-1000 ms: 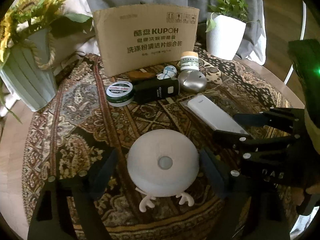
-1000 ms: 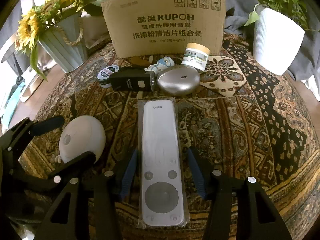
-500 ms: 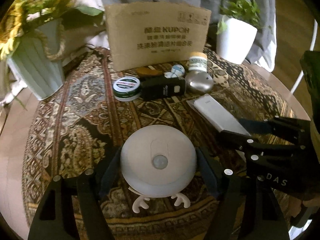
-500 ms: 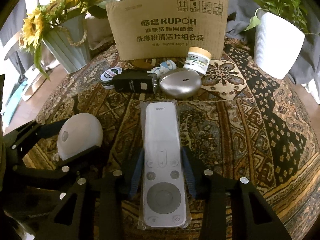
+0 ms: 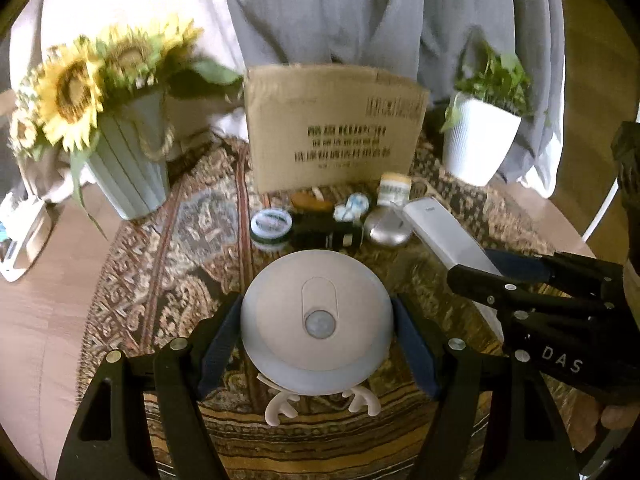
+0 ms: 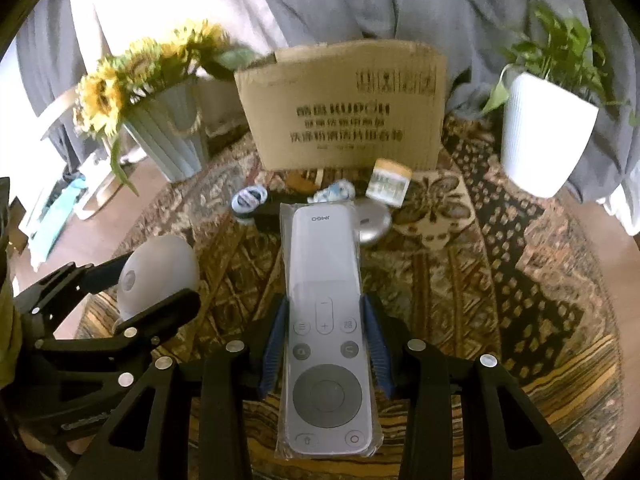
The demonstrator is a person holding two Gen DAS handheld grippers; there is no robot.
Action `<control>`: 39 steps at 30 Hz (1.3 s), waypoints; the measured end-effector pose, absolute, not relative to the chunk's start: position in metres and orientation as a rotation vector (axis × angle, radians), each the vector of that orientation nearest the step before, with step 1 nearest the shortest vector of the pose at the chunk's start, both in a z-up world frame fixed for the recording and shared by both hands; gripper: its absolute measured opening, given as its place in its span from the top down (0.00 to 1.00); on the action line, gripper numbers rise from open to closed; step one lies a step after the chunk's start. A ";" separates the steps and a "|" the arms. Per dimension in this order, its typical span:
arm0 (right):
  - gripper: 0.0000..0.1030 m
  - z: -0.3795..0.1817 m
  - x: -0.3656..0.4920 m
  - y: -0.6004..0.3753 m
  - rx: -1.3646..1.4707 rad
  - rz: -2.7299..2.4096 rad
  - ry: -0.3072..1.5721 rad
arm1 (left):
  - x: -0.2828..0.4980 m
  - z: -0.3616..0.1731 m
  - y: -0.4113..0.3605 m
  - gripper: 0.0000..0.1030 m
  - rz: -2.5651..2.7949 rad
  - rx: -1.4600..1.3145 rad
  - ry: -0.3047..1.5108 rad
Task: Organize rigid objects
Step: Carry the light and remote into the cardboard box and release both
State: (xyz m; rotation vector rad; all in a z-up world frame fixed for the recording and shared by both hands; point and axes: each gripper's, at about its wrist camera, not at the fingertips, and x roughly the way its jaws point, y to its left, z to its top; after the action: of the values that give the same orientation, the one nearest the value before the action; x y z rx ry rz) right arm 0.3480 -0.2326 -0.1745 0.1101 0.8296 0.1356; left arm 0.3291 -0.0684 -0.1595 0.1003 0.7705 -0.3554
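- White domed sensor light [image 5: 316, 320] with antler-shaped feet, round lens at centre; clamped between left gripper [image 5: 318, 340] fingers, above the patterned desk [image 5: 168, 280].
- Grey remote [image 6: 324, 328] in clear wrap, pinched between right gripper [image 6: 324, 348] fingers at the buttons.
- "JMGO" on remote; "KUPOH" on cardboard box [image 6: 344, 108].

The white remote [image 6: 326, 320] is showing "JMGO", reading upside down, at its far end. The right claw [image 5: 500, 276] is carrying "DAS" in white letters. The cardboard box [image 6: 340, 108] print is blurring past reading.
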 end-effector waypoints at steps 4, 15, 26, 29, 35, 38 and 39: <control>0.61 -0.155 0.346 -0.241 0.113 0.147 0.797 | 0.325 -0.140 -0.072 0.28 -0.333 0.091 0.735; 0.61 -0.108 0.352 -0.254 0.125 0.169 0.716 | 0.331 -0.090 -0.080 0.28 -0.305 0.090 0.631; 0.61 -0.071 0.368 -0.261 0.123 0.170 0.625 | 0.358 -0.055 -0.091 0.28 -0.299 0.108 0.552; 0.61 -0.062 0.377 -0.266 0.128 0.167 0.605 | 0.369 -0.047 -0.095 0.28 -0.298 0.113 0.539; 0.61 -0.047 0.394 -0.274 0.132 0.161 0.570 | 0.389 -0.032 -0.102 0.28 -0.303 0.126 0.515; 0.61 -0.039 0.405 -0.277 0.130 0.163 0.559 | 0.400 -0.027 -0.106 0.28 -0.305 0.129 0.508; 0.61 -0.037 0.409 -0.278 0.128 0.165 0.556 | 0.405 -0.026 -0.107 0.28 -0.305 0.130 0.508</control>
State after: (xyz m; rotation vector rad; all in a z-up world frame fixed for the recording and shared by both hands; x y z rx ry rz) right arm 0.4090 -0.2779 -0.0372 0.1282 0.5564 0.1652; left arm 0.4045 -0.1072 -0.0260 0.1300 0.5083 -0.3048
